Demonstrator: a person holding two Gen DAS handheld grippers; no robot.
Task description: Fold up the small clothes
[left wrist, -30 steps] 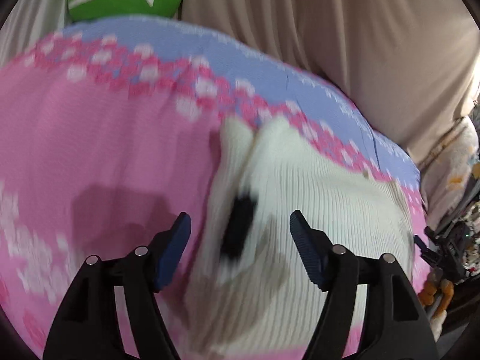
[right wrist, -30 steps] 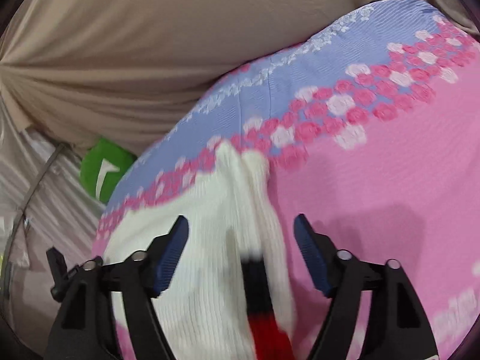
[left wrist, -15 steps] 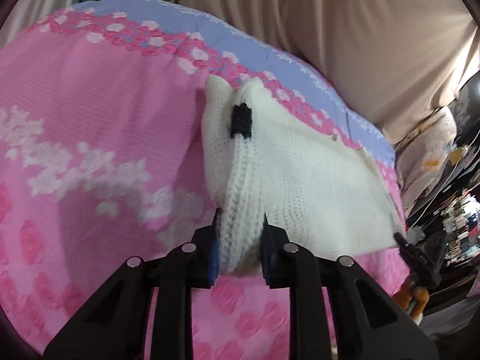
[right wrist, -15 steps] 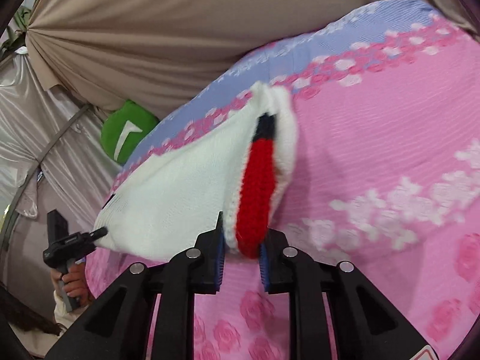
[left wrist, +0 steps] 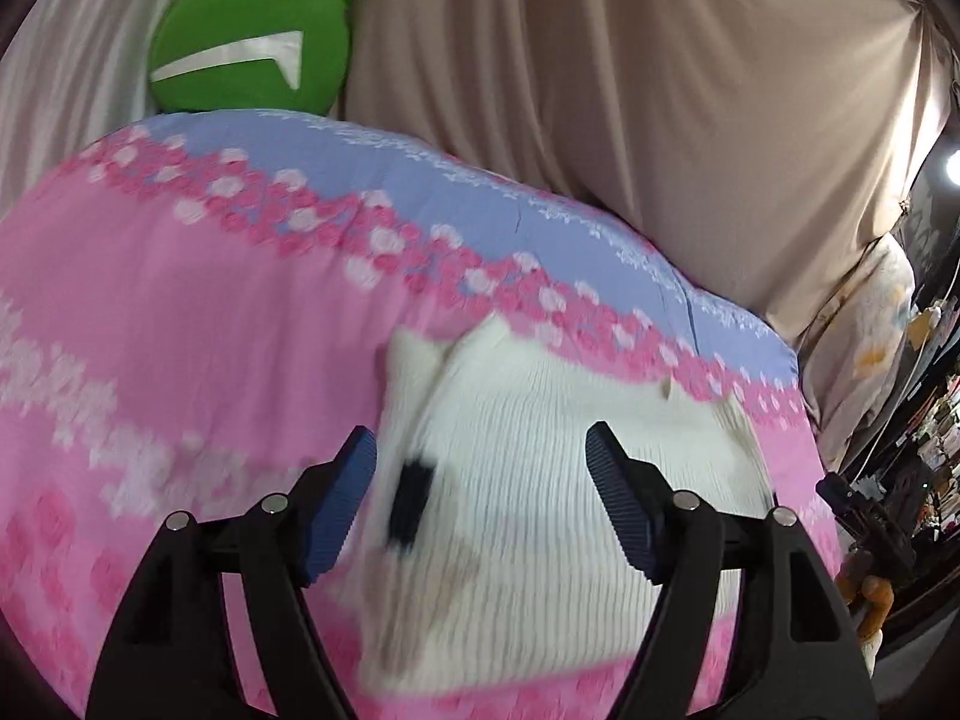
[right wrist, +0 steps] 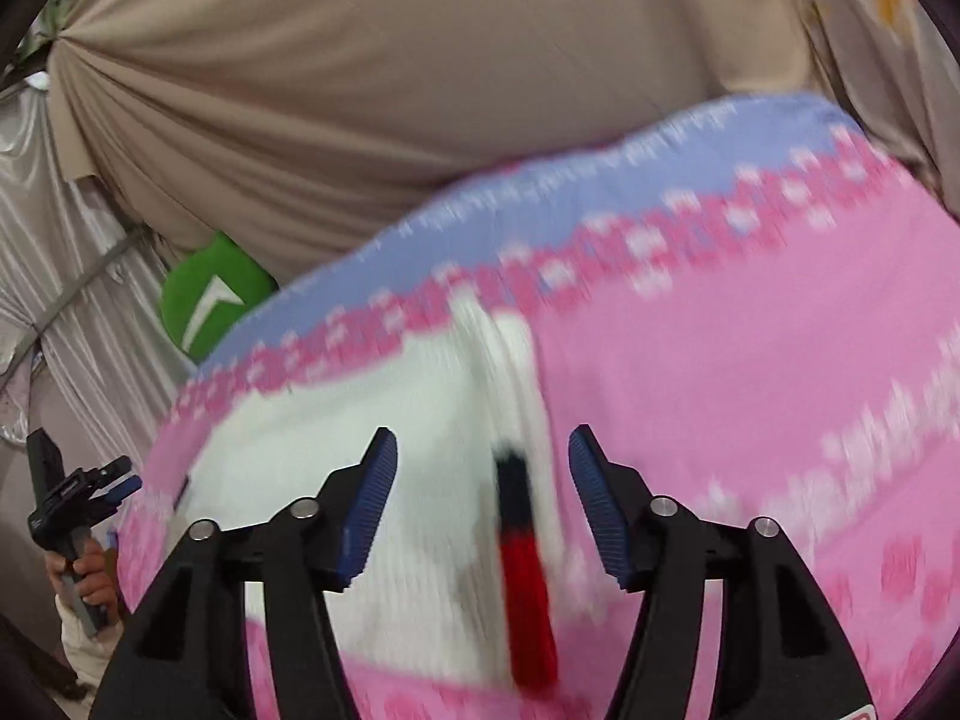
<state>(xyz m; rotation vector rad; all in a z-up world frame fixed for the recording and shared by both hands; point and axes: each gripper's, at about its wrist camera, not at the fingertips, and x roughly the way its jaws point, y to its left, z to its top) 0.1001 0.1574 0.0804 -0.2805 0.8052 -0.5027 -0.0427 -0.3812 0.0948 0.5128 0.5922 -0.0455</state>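
Observation:
A small white knitted garment (left wrist: pixel 540 480) lies on the pink flowered bedcover (left wrist: pixel 180 330), with a dark patch near its left edge. In the right wrist view the same garment (right wrist: pixel 360 450) shows a black and red knitted strip (right wrist: pixel 522 552) along its right edge. My left gripper (left wrist: pixel 480 462) hovers over the garment's left part; its jaws are opening and the pads press on nothing. My right gripper (right wrist: pixel 483 456) hovers over the striped edge, jaws also opening, apart from the cloth. Both views are blurred.
A green round cushion (left wrist: pixel 252 48) sits behind the bed against beige drapes (left wrist: pixel 600 90). A blue band (left wrist: pixel 360 162) runs along the bedcover's far edge. Cluttered shelves (left wrist: pixel 924 420) stand at the right. A hand holding the other gripper (right wrist: pixel 72 510) shows at the left.
Half a second ago both grippers were shut on the garment's lifted edges. Both have now let go, spread their jaws and risen; the garment lies flat again.

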